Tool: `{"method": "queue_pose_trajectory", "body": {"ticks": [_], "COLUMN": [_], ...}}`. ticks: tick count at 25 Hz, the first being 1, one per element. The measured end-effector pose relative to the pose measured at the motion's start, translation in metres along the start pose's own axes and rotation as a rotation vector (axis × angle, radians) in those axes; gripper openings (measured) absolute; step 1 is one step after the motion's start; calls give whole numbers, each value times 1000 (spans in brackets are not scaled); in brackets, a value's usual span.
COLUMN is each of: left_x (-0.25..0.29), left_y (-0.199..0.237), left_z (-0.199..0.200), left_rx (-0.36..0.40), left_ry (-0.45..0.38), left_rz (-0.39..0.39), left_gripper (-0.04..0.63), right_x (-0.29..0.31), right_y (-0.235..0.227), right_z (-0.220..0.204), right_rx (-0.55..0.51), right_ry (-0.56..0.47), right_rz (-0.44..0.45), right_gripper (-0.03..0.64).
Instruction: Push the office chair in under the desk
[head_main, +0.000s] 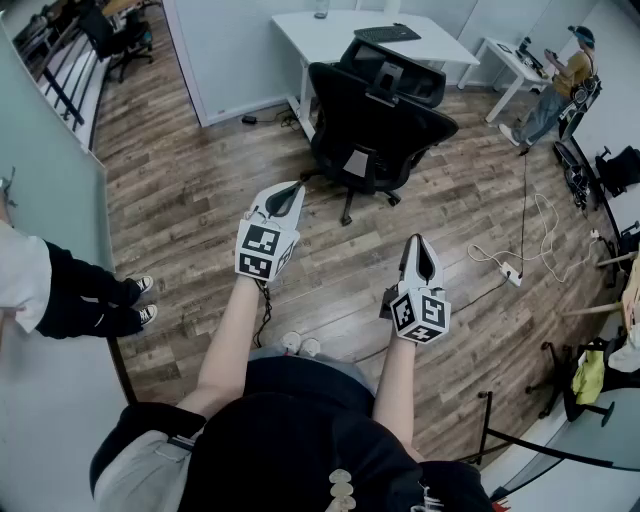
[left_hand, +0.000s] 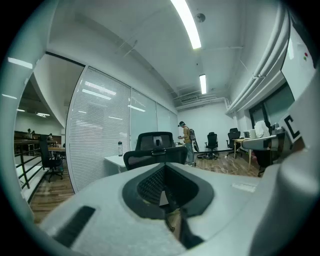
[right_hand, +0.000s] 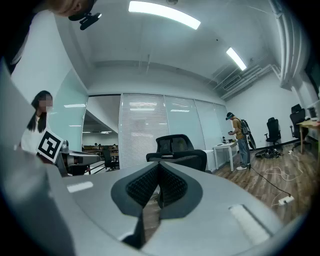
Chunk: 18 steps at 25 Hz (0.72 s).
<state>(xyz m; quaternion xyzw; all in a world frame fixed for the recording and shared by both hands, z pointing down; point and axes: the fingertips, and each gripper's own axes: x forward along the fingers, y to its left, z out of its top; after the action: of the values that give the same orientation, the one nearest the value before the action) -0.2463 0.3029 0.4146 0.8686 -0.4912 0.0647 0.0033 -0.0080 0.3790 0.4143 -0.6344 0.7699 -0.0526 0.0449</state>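
Black mesh office chair (head_main: 375, 125) – task item. It is stood on the wood-plank floor (head_main: 200, 220) at twelve o'clock from both tools and well apart from them. The white desk (head_main: 330, 35) lies just beyond it, also at twelve o'clock, and the chair is not yet tucked under.

Left gripper (head_main: 287, 197): jaws are clenched together and nothing is held. Right gripper (head_main: 421, 255): likewise clenched and empty.

Step in hand, as judged: the approach, with contact not yet made. The push is best delivered with both closed tips set on the backrest, one to each side of its centre line, so that the castors are kept from swinging the seat round. Force should be aimed at the gap between the desk legs and applied steadily rather than in a shove.

Pose: both bare forearms are extended forward from the torso. The left is carried farther out toward eleven o'clock, and the right is held nearer the body toward one o'clock. Both noses are pointed at the chair – marker cubes are turned upward.
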Motion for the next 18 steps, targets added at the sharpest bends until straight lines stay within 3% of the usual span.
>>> {"method": "queue_pose_trajectory", "body": {"ticks": [18], "left_x": [1], "left_y": [1], "left_z": [1], "left_rx": [3], "left_ry": [2], "left_rz": [-5], "left_gripper": [8], "right_x": [3], "right_y": [5], "right_z": [3], "right_rx": [14], "right_ry": [-9], "right_rz": [14], "right_gripper": [11]}}
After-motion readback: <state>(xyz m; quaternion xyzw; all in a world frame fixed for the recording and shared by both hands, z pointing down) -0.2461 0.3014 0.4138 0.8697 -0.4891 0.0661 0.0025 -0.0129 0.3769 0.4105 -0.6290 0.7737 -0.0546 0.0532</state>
